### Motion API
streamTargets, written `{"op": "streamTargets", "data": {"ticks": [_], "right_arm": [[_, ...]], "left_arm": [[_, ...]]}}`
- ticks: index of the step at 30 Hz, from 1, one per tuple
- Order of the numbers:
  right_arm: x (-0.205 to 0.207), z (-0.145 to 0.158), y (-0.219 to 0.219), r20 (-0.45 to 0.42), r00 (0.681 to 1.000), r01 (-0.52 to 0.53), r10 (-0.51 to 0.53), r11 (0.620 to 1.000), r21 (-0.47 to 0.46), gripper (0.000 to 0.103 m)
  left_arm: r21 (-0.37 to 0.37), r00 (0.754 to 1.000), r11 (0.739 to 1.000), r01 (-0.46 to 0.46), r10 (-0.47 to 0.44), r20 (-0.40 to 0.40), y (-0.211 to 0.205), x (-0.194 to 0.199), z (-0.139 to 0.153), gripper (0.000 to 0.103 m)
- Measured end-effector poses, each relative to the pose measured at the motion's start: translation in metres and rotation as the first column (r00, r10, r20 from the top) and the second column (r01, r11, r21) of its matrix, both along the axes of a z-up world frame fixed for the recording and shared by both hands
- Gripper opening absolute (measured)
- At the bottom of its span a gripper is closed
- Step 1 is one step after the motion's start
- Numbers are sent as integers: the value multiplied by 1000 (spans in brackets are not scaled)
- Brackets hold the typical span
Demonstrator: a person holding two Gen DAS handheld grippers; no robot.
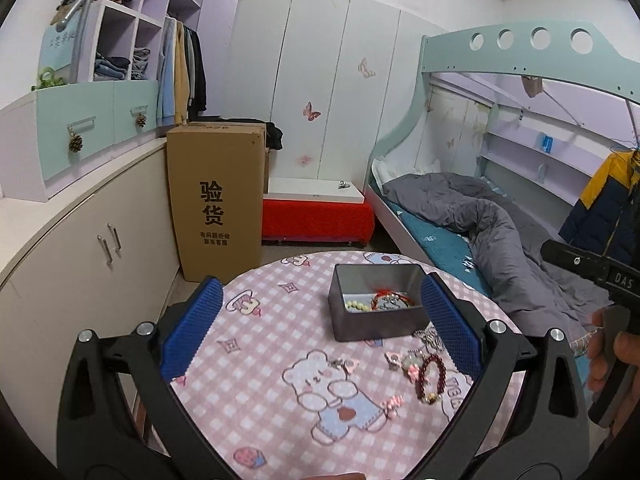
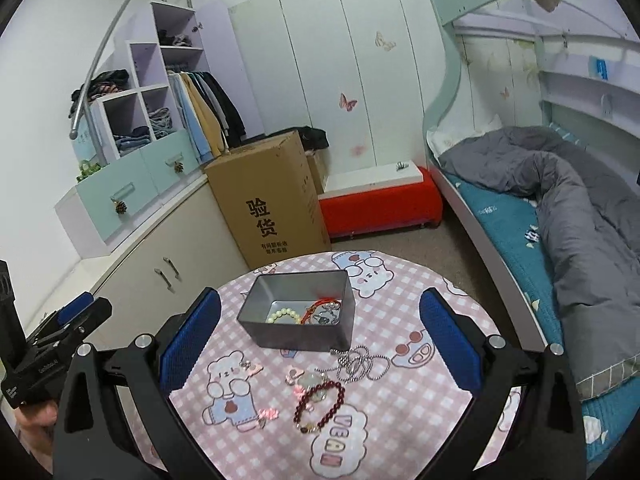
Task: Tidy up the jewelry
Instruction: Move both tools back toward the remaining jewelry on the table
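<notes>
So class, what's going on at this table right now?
A person holds two grippers, the left gripper and the right gripper, both open and empty over a round table. The metal tin already holds some bracelets. A dark red bead bracelet and a silver ball chain lie outside it.

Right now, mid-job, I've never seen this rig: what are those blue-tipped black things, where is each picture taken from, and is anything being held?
They are hand-held two-finger grippers, one per hand, each with a camera looking along its blue fingers. The left gripper and right gripper are both open, holding nothing. On the round table, a grey tin already contains a pale bead bracelet and a red cord piece. Outside it lie a dark red bead bracelet, a silver ball chain and small pink pieces.
</notes>
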State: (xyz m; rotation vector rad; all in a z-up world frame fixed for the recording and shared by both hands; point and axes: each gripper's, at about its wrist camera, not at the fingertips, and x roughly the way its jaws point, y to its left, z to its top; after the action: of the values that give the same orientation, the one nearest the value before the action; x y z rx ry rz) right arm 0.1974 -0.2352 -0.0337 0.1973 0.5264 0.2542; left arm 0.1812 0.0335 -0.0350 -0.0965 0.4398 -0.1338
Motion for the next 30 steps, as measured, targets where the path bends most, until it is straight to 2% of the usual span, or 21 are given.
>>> {"op": "streamTargets", "data": {"ticks": [7, 13, 19, 27, 30], "right_arm": [[-33, -10, 9, 24, 1000, -5, 6, 1000, -26, 96], [-52, -37, 9, -8, 1000, 0, 0, 1000, 14, 96], [-63, -64, 6, -68, 997, 26, -22, 998, 57, 96], [-70, -71, 10, -73, 997, 26, -24, 999, 27, 96], [-68, -78, 8, -89, 996, 29, -28, 999, 17, 96]], "left_arm": [[-48, 1000, 999, 17, -18, -13, 8, -29, -15, 97], [-27, 999, 1000, 12, -13, -43, 8, -45, -36, 97], [-51, 997, 998, 32, -36, -68, 10, -57, -55, 97], [20, 990, 995, 94, -91, -105, -12, -53, -72, 97], [57, 981, 991, 121, -111, -156, -27, -41, -87, 97]]}}
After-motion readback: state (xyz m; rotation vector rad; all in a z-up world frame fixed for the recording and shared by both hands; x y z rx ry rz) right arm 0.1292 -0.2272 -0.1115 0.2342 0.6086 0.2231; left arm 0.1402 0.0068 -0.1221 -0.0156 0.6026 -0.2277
